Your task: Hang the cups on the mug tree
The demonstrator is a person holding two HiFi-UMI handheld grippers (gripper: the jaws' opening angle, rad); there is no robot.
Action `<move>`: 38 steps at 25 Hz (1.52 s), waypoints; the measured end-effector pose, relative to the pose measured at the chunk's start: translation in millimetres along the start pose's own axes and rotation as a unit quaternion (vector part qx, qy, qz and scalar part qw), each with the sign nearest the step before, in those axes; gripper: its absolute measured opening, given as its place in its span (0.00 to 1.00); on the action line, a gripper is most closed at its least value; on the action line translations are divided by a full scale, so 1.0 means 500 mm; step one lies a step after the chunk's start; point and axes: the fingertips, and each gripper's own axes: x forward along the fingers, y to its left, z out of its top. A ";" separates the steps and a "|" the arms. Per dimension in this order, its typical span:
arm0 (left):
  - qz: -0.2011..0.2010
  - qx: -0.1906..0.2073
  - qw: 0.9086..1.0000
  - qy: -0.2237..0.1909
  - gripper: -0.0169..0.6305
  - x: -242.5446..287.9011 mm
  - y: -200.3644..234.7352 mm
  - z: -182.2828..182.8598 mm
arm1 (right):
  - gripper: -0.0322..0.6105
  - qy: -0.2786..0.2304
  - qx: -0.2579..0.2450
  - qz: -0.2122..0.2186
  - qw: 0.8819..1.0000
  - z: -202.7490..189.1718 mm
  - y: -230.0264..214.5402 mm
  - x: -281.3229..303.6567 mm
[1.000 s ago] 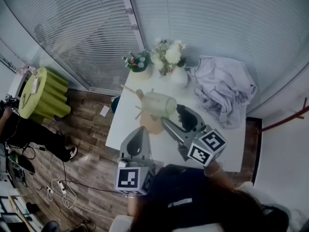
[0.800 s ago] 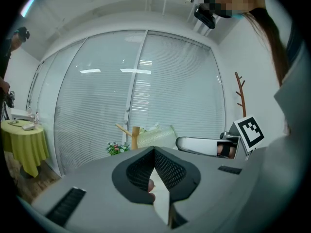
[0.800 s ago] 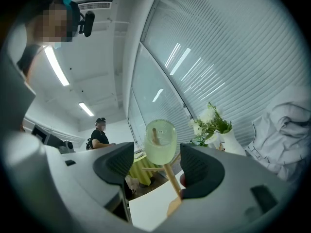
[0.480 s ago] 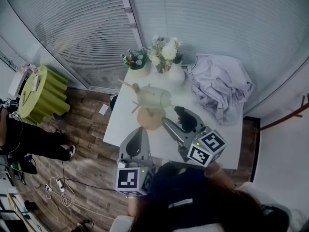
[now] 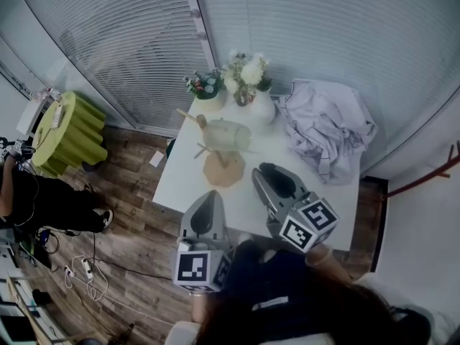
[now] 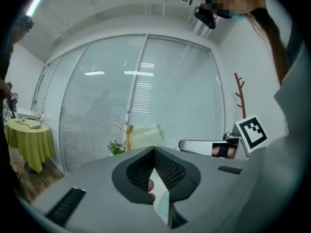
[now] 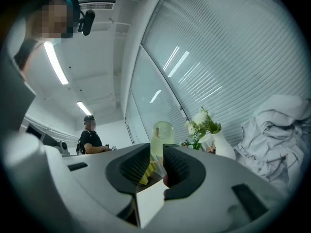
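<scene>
Only the right gripper view catches a person (image 7: pixel 90 137) standing beyond the white surface (image 5: pixel 188 184). Crumpled cloth (image 5: pixel 327 124) lies at 2 o'clock. The pale green cup (image 5: pixel 228 135) sits sideways on the mug tree (image 5: pixel 223 169) at 11. The right tool (image 5: pixel 263 173), level, has just narrowed to a slit with nothing between its jaws. The left tool (image 5: pixel 210 194) is closed and empty.

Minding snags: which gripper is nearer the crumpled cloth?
Right. The right gripper, its empty jaws just closed further, is just left of the cloth; the left gripper is farther left.
</scene>
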 end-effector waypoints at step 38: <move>0.044 -0.021 0.999 -0.014 0.03 -0.127 -0.140 -0.035 | 0.12 0.037 -0.030 0.016 0.999 -0.026 0.037 -0.200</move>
